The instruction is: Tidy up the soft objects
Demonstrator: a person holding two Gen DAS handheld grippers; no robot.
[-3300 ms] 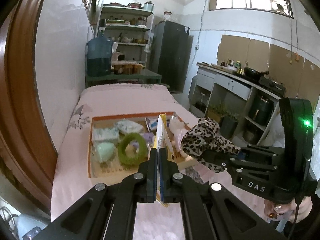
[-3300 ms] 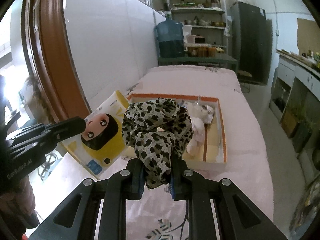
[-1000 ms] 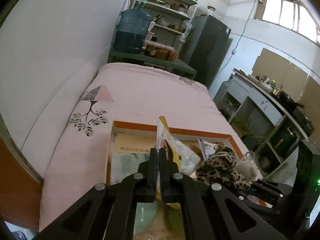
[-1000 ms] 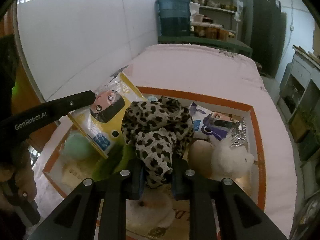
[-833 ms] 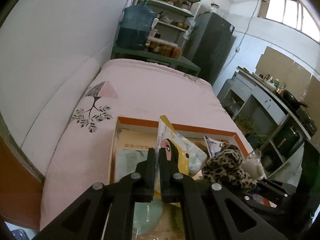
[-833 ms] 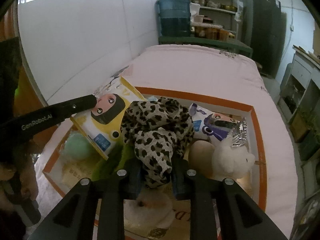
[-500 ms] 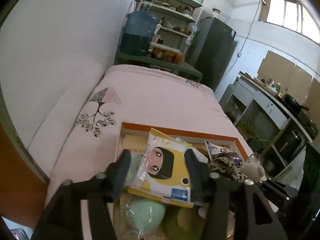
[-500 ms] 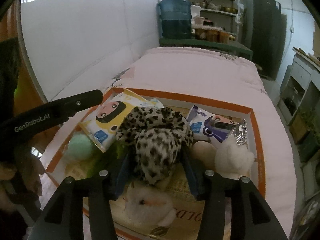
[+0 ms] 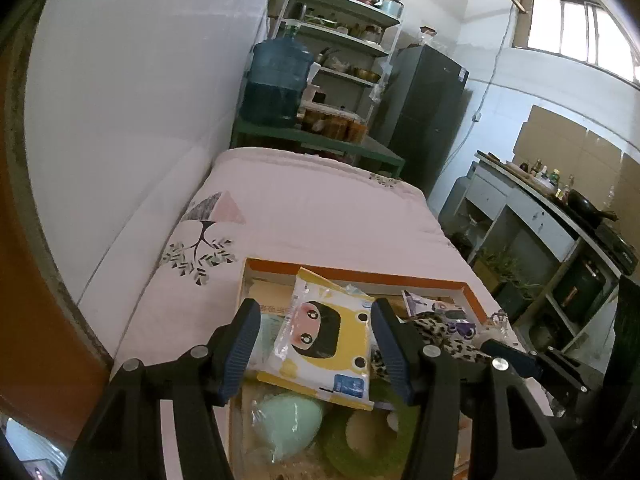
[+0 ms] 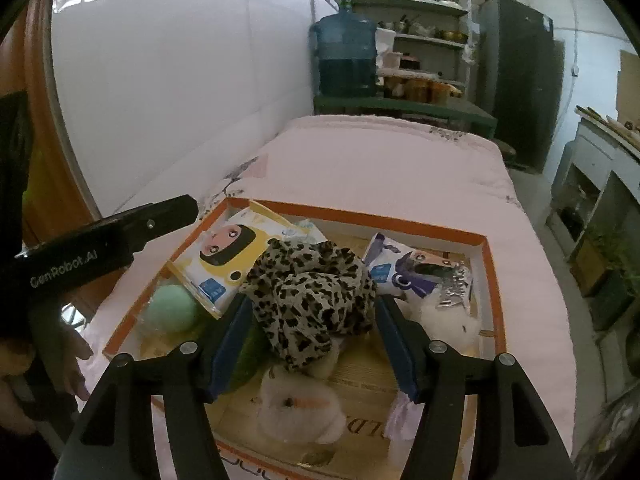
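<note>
An orange-rimmed tray (image 10: 352, 214) lies on a pink bed. My left gripper (image 9: 316, 350) is open above the tray's left part; a yellow tissue pack with a cartoon face (image 9: 326, 348) lies flat in the tray between its fingers, also seen in the right wrist view (image 10: 224, 256). My right gripper (image 10: 316, 342) is open; a leopard-print cloth (image 10: 316, 292) lies loose in the tray's middle between its fingers. The cloth also shows in the left wrist view (image 9: 434, 330).
The tray also holds a mint-green sponge (image 10: 170, 308), a green ring (image 9: 352, 440), a purple tissue pack (image 10: 412, 270), a white plush toy (image 10: 444, 314) and another pale plush (image 10: 300, 408). A white wall (image 10: 180, 80) runs along the left; a kitchen counter (image 9: 552, 204) stands right.
Both grippers opened and let go. The yellow pack dropped flat into the tray on the left, the leopard cloth settled in the middle, and both grippers drew back slightly.
</note>
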